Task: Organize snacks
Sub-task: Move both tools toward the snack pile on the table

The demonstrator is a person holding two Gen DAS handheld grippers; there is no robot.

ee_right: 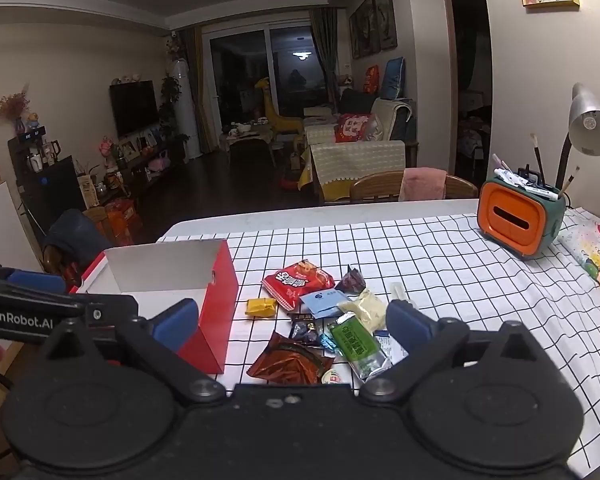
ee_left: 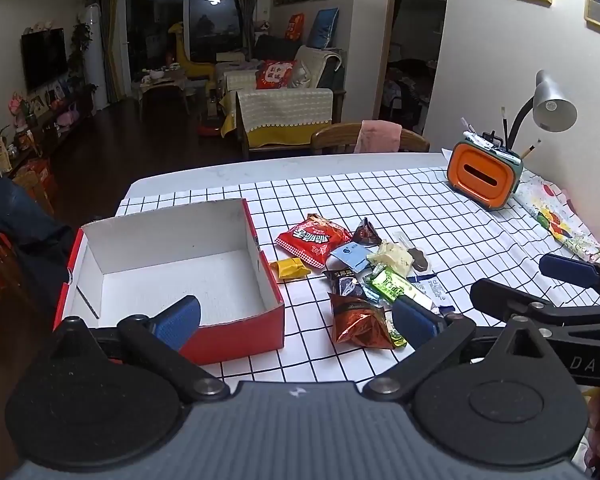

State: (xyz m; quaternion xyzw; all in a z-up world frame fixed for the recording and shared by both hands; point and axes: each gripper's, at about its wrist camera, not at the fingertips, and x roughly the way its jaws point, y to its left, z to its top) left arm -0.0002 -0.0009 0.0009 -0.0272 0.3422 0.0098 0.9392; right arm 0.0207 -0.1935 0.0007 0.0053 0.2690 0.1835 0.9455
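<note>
**Snacks loose, box empty, both grippers ready**

The left hand-held gripper (ee_left: 296, 322) and the right hand-held gripper (ee_right: 294, 326) both stand wide apart with nothing between their blue pads. The snack pile (ee_left: 360, 268) lies on the checked cloth of the bench (ee_left: 440, 216), just beside the red box (ee_left: 172, 264), whose white inside holds nothing yet.

The step in hand looks like a first pick. Best to start with an outlying piece, such as the yellow candy (ee_left: 290, 268) nearest the box, and to pinch crinkly wrappers across a flat edge so they do not slip.

Readable writing: "GenRobot.AI" on the left tool in the right view, "DAS" on the right tool. The red packet (ee_left: 314, 240) bears white characters, too distorted to read.
</note>
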